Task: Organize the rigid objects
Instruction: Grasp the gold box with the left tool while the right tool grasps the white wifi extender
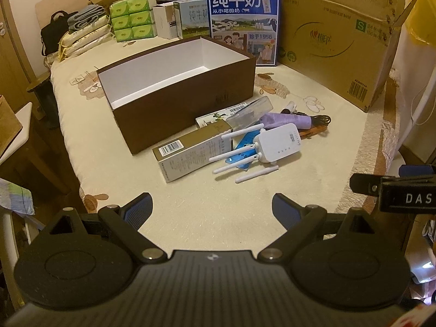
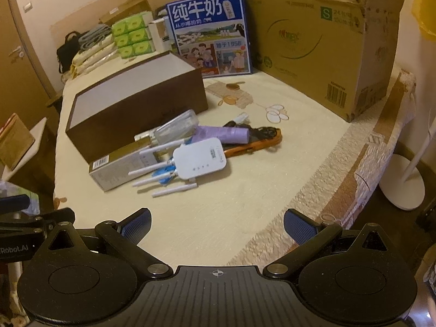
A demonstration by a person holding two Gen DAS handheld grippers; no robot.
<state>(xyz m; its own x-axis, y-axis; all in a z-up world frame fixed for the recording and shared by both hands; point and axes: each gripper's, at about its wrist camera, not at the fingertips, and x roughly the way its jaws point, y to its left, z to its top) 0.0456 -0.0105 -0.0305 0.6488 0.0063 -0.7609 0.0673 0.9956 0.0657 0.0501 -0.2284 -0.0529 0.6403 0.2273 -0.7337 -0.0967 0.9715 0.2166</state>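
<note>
From the left wrist camera we see the left gripper [image 1: 212, 207] spread wide and holding nothing, hovering over a cream bedspread [image 1: 204, 204]. Ahead sits an open brown box [image 1: 185, 95] with a bare white inside. Just beside its near wall lies a small heap — a white router [image 1: 278, 143] with 4 antennas, a long gold carton [image 1: 190, 150], a clear case [image 1: 250, 111] and a purple tube [image 1: 280, 118].

From the right wrist camera, the right gripper [image 2: 218, 224] is also spread and empty. The router [image 2: 200, 159] rests against the gold carton [image 2: 122, 163], with an orange tool [image 2: 253, 143] behind it.
</note>
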